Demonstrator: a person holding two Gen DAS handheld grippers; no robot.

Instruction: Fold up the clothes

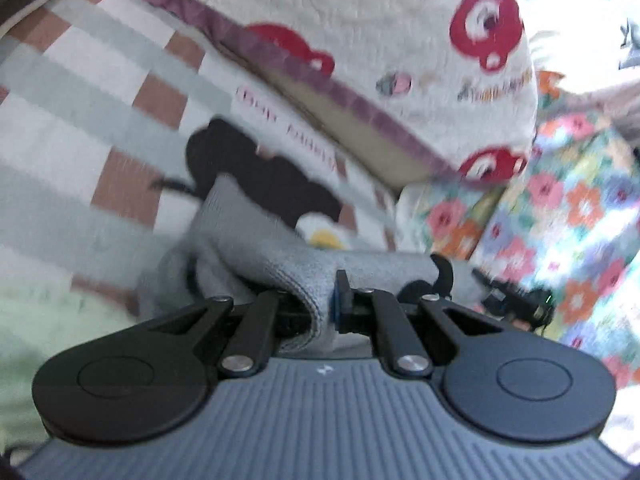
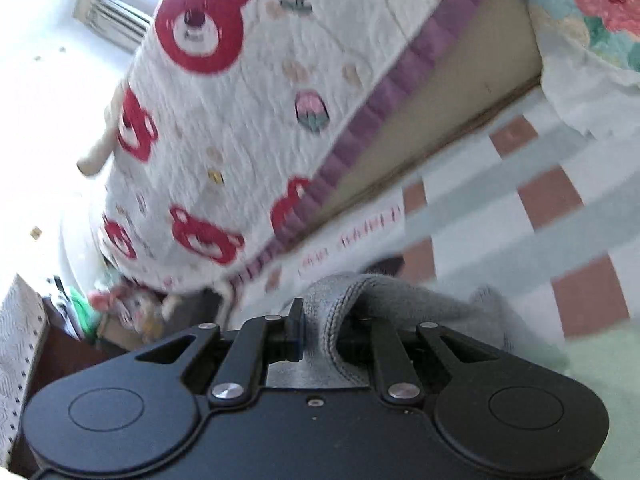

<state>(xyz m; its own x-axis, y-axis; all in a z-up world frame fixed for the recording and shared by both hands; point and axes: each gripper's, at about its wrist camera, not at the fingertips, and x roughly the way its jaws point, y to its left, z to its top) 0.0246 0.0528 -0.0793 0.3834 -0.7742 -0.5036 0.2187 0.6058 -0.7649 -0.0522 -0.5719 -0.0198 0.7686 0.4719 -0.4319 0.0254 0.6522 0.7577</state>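
A grey knitted garment [image 1: 256,240] is bunched over a checked bed sheet [image 1: 80,120]. My left gripper [image 1: 320,308] is shut on a thick fold of the grey garment, which hangs between its jaws. In the right wrist view my right gripper [image 2: 320,332] is shut on a stitched edge of the same grey garment [image 2: 400,300], which trails off to the right. The right gripper's black tip also shows in the left wrist view [image 1: 512,292], past the cloth. Both views are blurred.
A white quilt with red bears and a purple trim [image 1: 400,40] [image 2: 240,120] lies folded back over the sheet. A floral blanket [image 1: 560,220] lies to the right. A dark cartoon print [image 1: 260,176] is on the sheet. Clutter and a soft toy [image 2: 132,312] sit below the bed edge.
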